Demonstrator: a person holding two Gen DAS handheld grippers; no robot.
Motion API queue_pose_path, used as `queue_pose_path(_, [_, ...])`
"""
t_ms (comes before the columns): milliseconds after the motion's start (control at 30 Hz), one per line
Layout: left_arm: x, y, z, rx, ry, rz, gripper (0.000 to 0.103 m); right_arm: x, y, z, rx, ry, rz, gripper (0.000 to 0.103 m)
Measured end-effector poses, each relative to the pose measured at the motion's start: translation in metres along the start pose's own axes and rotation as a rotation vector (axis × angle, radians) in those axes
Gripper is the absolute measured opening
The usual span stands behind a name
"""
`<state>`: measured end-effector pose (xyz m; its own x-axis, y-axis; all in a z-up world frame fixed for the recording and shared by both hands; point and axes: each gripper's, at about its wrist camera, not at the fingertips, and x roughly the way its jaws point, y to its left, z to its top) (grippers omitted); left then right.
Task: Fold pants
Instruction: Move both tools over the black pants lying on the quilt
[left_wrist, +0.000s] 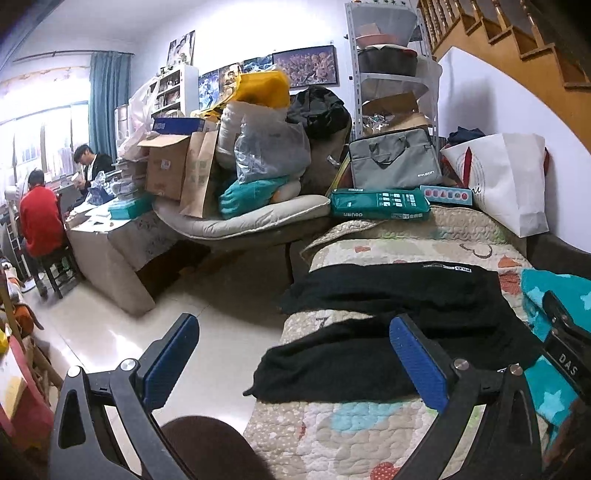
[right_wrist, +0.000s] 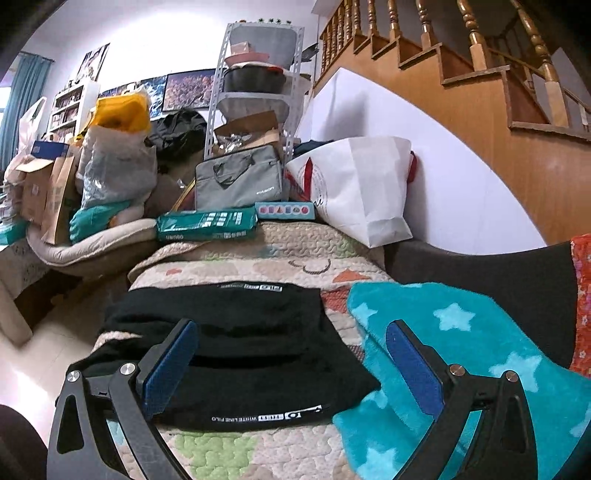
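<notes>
Black pants (left_wrist: 373, 325) lie spread across a quilted sofa cover (left_wrist: 351, 424), waistband ends with white lettering toward the right; the two legs reach to the sofa's left edge. In the right wrist view the pants (right_wrist: 251, 350) lie just ahead, with the printed waistband nearest. My left gripper (left_wrist: 291, 354) is open, held above the pants' left end at the sofa edge. My right gripper (right_wrist: 291, 362) is open, above the waistband end, its right finger over a teal blanket. Neither holds anything.
A teal star-print blanket (right_wrist: 461, 350) lies right of the pants. A green box (right_wrist: 207, 223), a grey bag (right_wrist: 240, 181) and a white paper bag (right_wrist: 362, 184) stand at the sofa's far end. Tiled floor (left_wrist: 122, 332) is left of the sofa. Two people (left_wrist: 40, 221) sit at a far table.
</notes>
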<state>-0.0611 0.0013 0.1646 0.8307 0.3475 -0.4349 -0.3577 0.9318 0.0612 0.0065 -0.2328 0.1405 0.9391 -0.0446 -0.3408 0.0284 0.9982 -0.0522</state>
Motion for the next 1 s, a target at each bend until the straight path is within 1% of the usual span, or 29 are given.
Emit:
queue_pose_path(200, [-0.013, -0.002, 0.028, -0.051, -0.081, -0.025, 0.103, 0.0, -0.014, 0.006, 0.001, 0.018, -0.003, 0.103])
queue_pose_path(333, [-0.005, -0.009, 0.04, -0.065, -0.073, -0.039, 0.103, 0.004, -0.025, 0.005, 0.026, 0.021, -0.022, 0.103])
queue_pose_path(433, [0.006, -0.013, 0.043, -0.046, -0.079, -0.06, 0.103, 0.011, -0.026, 0.002, 0.022, 0.005, -0.024, 0.103])
queue_pose_path(500, [0.016, -0.018, 0.045, -0.036, -0.08, -0.073, 0.103, 0.019, -0.024, -0.002, 0.001, 0.025, -0.021, 0.103])
queue_pose_path(533, [0.022, -0.02, 0.046, -0.031, -0.077, -0.088, 0.103, 0.025, -0.02, -0.005, -0.015, 0.054, -0.01, 0.103])
queue_pose_path(633, [0.045, -0.024, 0.047, -0.019, -0.05, -0.129, 0.103, 0.04, -0.014, -0.013, -0.04, 0.138, 0.02, 0.103])
queue_pose_path(700, [0.058, -0.024, 0.046, -0.036, -0.04, -0.155, 0.103, 0.051, -0.007, -0.019, -0.065, 0.194, 0.053, 0.103])
queue_pose_path(733, [0.071, -0.025, 0.045, -0.05, -0.022, -0.171, 0.103, 0.056, -0.003, -0.022, -0.077, 0.215, 0.058, 0.103])
queue_pose_path(800, [0.093, -0.028, 0.043, -0.059, 0.015, -0.186, 0.103, 0.066, 0.002, -0.031, -0.089, 0.263, 0.062, 0.103])
queue_pose_path(867, [0.117, -0.031, 0.039, -0.062, 0.058, -0.184, 0.103, 0.074, 0.005, -0.04, -0.096, 0.303, 0.06, 0.103])
queue_pose_path(1000, [0.157, -0.035, 0.03, -0.06, 0.125, -0.198, 0.103, 0.088, 0.009, -0.054, -0.123, 0.355, 0.045, 0.103])
